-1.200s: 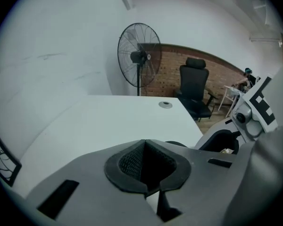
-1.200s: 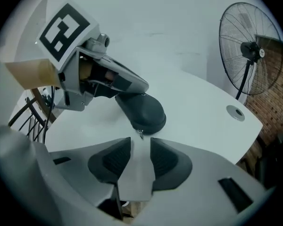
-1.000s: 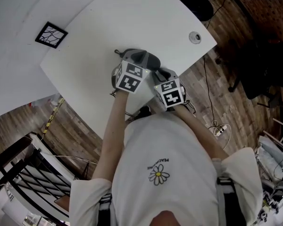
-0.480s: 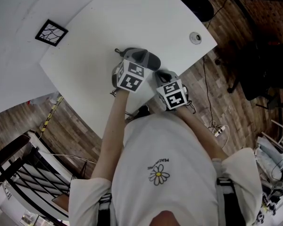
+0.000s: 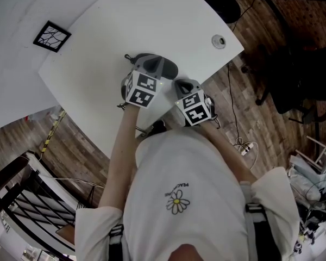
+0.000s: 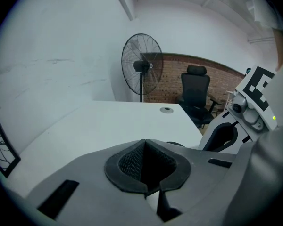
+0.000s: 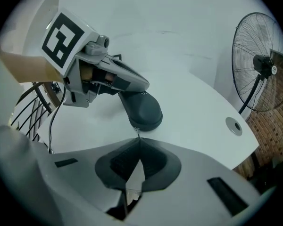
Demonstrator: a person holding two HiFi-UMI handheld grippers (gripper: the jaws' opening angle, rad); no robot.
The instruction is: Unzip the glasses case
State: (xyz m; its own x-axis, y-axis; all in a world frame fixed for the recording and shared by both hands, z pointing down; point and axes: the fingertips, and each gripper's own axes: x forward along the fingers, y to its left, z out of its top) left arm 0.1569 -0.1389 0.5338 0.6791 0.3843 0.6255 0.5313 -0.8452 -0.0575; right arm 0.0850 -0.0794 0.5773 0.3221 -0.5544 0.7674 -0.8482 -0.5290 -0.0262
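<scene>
A dark grey glasses case [image 5: 166,68] lies on the white table [image 5: 152,15], near its front edge. My left gripper [image 5: 145,65] reaches in from the left and is shut, its fingers [image 7: 132,83] lying on the case's [image 7: 142,109] far end. Whether it pinches any part of the case is hidden. In the left gripper view its jaws [image 6: 146,146] are closed together. My right gripper [image 5: 177,82] comes in from the right and is shut, with the thin metal zipper pull [image 7: 136,130] pinched at its tips [image 7: 138,140] at the case's near end.
A black patterned square [image 5: 51,37] lies at the table's far left. A round cable grommet [image 5: 219,41] sits near the right corner. Past the table stand a fan [image 7: 264,65] and an office chair [image 6: 194,95]. Cables lie on the wooden floor [image 5: 244,145].
The whole scene has slid slightly left in the head view. Both grippers stay at the case, and the right one's marker cube has rolled a little.
</scene>
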